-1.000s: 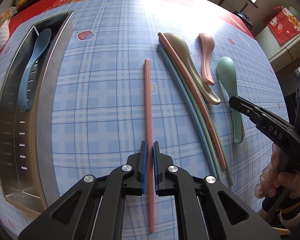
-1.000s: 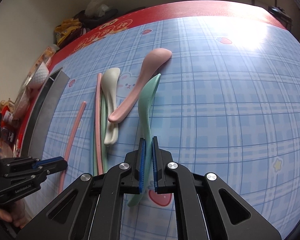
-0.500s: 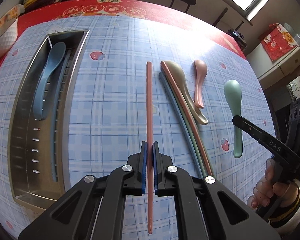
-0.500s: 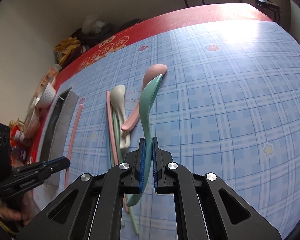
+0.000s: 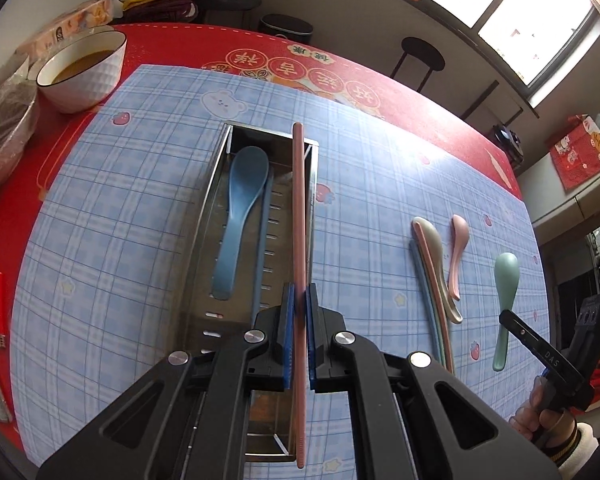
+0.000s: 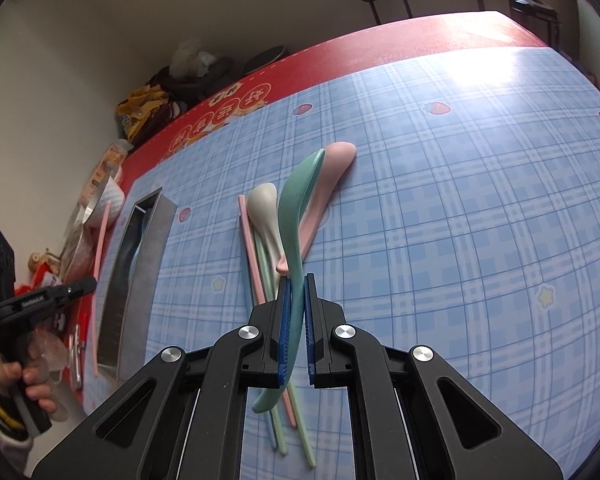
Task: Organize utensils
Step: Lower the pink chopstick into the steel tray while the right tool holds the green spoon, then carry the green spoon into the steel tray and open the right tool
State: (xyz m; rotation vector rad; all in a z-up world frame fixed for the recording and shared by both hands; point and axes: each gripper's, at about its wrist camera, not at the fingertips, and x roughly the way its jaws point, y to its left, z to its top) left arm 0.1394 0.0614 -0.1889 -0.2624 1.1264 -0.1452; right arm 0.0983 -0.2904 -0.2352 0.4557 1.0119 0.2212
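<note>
My left gripper (image 5: pixel 299 300) clamps 1 pink chopstick (image 5: pixel 298 216) above the steel tray (image 5: pixel 216 200). My right gripper (image 6: pixel 296 300) pinches the green spoon (image 6: pixel 296 216), off the table.

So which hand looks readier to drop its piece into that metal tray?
Probably the left. The left gripper holds the pink chopstick lined up right above the metal tray. The right gripper holds the green spoon off to the side, above the loose utensils.

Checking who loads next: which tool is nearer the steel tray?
Left. The left tool holds a pink chopstick right over the steel tray; the right tool holds a green spoon well off beside it.
</note>
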